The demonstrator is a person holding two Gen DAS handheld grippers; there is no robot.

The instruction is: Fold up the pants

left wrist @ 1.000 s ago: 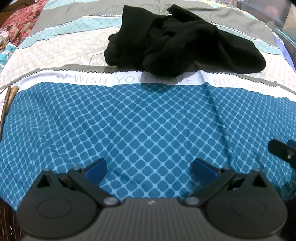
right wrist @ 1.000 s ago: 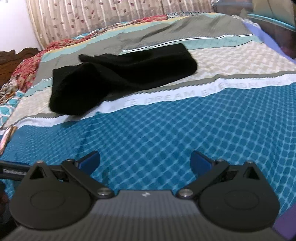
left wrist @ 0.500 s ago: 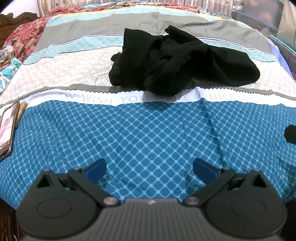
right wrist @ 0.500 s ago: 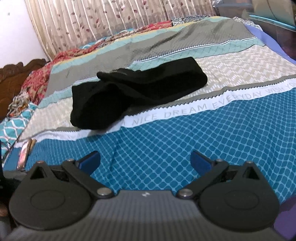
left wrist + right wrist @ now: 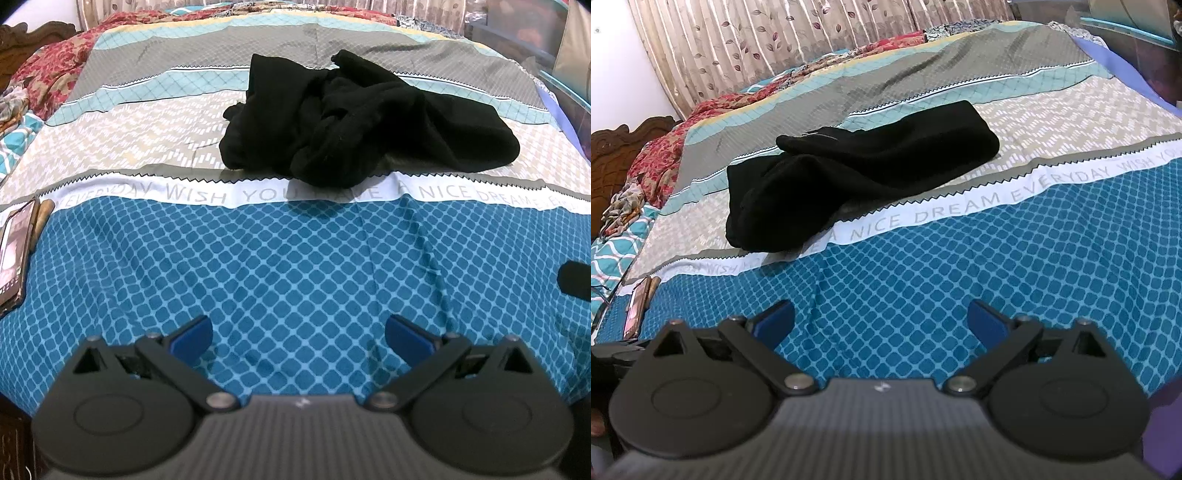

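Black pants (image 5: 354, 122) lie crumpled in a heap on the bed, across the beige stripe of the bedspread, well ahead of both grippers. They also show in the right wrist view (image 5: 849, 173), up and to the left. My left gripper (image 5: 299, 336) is open and empty, low over the blue checked part of the bedspread. My right gripper (image 5: 882, 321) is open and empty over the same blue part. A dark bit of the right gripper shows at the right edge of the left wrist view (image 5: 576, 280).
The bedspread (image 5: 295, 258) has a white band with lettering between the blue part and the pants. A phone (image 5: 14, 251) lies at the bed's left edge. Patterned cloths (image 5: 653, 162) and a wooden headboard (image 5: 613, 147) are far left. A curtain (image 5: 775, 44) hangs behind.
Both grippers have drawn back and tilted up, so the pants sit lower and farther in view. More of the room shows. The jaws stay open.
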